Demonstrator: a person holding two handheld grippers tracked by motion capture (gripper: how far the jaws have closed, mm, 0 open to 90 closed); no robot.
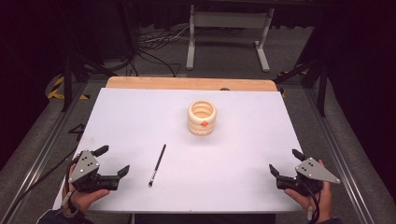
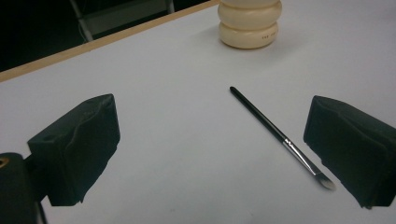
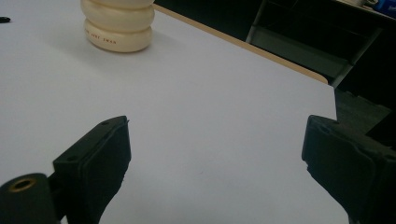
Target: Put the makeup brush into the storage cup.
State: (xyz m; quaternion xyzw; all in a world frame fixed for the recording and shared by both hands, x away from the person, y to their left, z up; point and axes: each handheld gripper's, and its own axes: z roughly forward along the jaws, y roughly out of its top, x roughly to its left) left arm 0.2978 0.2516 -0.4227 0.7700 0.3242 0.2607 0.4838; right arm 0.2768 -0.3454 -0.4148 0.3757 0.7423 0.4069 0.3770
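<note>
Your left gripper [image 1: 112, 161], jaws wide and empty, has the brush [image 1: 157, 164] lying just beside its right jaw.

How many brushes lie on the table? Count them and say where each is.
1. The brush lies flat on the white table, left of centre, nearer the left gripper, in front of the cream holder. None shows inside the holder, though its bottom is hidden.

Pretty plain setup: white tabletop [image 1: 140, 121] with a strip of bare wood along the far edge. Had a cream ribbed holder [image 1: 202, 117] standing upright toward the far middle, small orange mark on its near side. Also had a thin black brush [image 1: 157, 164] lying flat nearer the front, left of centre, well apart from the holder, bristle end toward the near edge.
</note>
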